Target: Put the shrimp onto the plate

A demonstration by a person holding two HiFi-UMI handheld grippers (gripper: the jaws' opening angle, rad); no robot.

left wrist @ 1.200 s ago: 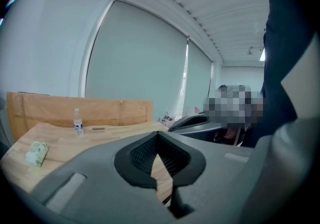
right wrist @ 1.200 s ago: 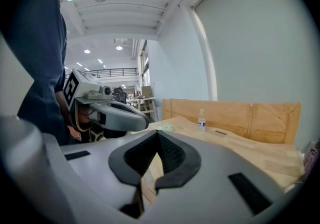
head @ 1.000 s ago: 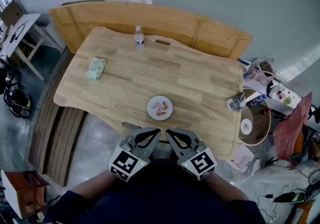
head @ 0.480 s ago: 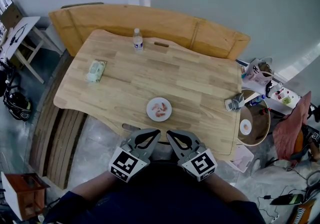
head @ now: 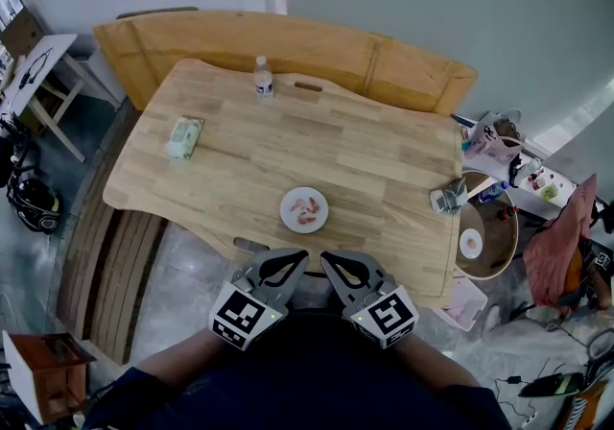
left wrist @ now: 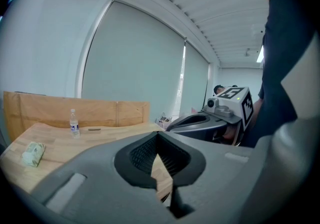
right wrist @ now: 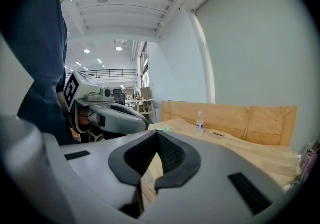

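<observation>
A small white plate (head: 292, 220) lies near the front edge of the wooden table (head: 384, 169). Pink shrimp (head: 307, 210) lie on it. Both grippers are held close to the person's body, below the table's front edge and short of the plate. The left gripper (head: 301, 252) is shut with nothing in it, and the right gripper (head: 325, 255) beside it is also shut and empty. In the left gripper view the left gripper (left wrist: 159, 136) points over the table, and the right gripper's cube (left wrist: 235, 99) shows to its right. The right gripper (right wrist: 157, 133) points the same way in its own view.
A water bottle (head: 262, 76) stands at the table's far edge, and a green wipes pack (head: 184, 134) lies at the left. A grey object (head: 448, 197) sits at the right edge. A wooden bench (head: 288, 39) runs behind the table. A small round table (head: 491, 236) stands at the right.
The head view has drifted slightly, so the plate sits a little further left in the frame. Both grippers stay shut in the same place.
</observation>
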